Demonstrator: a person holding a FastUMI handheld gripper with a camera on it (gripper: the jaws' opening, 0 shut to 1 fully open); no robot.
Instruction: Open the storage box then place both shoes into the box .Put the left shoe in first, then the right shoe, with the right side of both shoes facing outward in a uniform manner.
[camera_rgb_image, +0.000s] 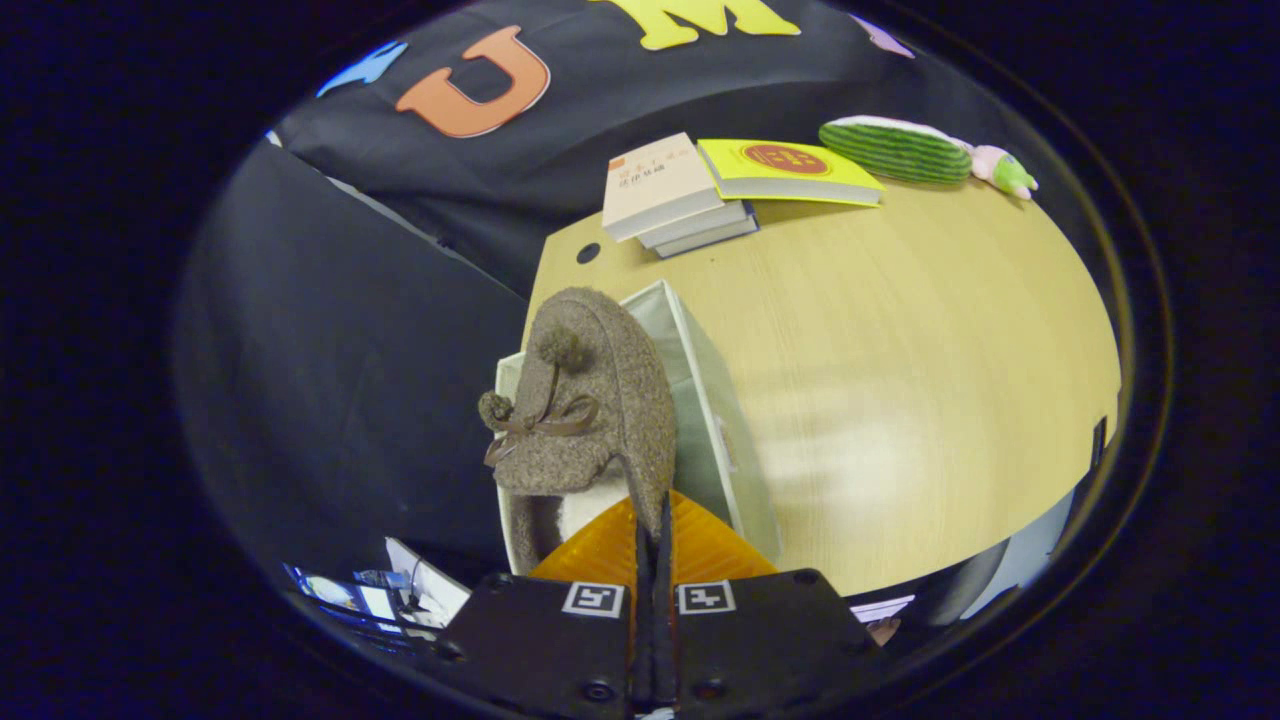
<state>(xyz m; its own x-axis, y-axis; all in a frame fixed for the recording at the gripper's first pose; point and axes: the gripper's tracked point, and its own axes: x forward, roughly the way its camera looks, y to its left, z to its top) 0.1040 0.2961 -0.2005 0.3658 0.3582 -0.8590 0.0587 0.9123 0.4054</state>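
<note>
Far end of my wooden table (900, 330) has a stack of books (672, 195), a yellow book (790, 170) touching it, and a striped green plush toy (915, 150) just beyond.

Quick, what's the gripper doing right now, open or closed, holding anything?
Gripper: closed, pinching the rim of the brown shoe, held over the storage box.

Black gripper (652, 545) body with two square coded markers, screws below, ridged fingers (600, 550)
</note>
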